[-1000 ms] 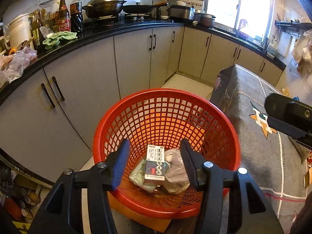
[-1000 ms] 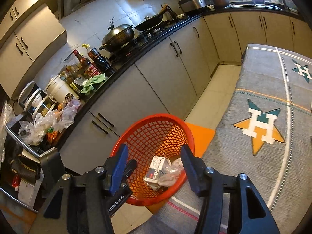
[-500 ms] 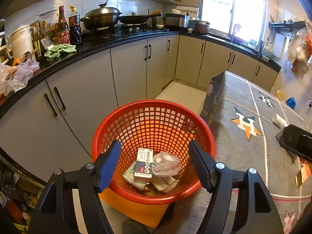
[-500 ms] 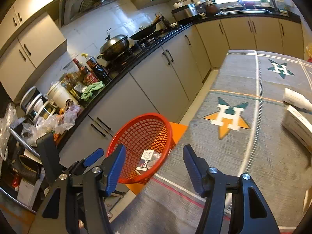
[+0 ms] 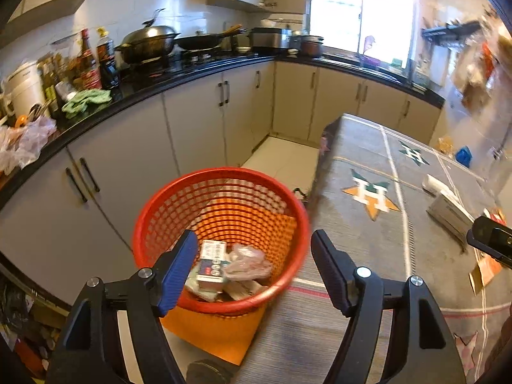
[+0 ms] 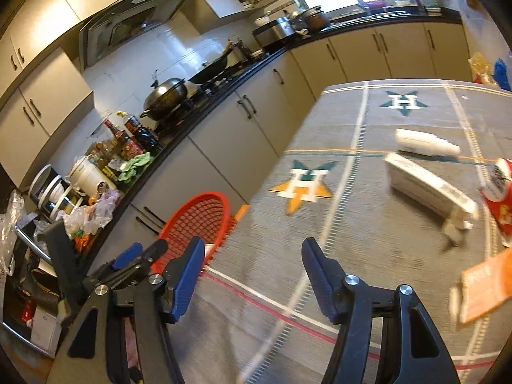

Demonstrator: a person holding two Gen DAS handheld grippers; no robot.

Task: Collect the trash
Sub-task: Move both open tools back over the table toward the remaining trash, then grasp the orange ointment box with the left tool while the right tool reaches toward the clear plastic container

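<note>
Low in the left wrist frame, the left tongs [image 5: 252, 252] and right tongs [image 6: 252, 262] gape empty over the red basket [image 5: 179, 192] of trash, so next grab the white box [image 6: 428, 185] on the counter [image 6: 352, 224].

I'm working in a home kitchen. A lidded wok [image 5: 148, 40] sits on the stove, sauce bottles [image 5: 96, 60] crowd the black counter [image 5: 198, 70], and beige cabinets [image 5: 204, 121] run beneath.
</note>
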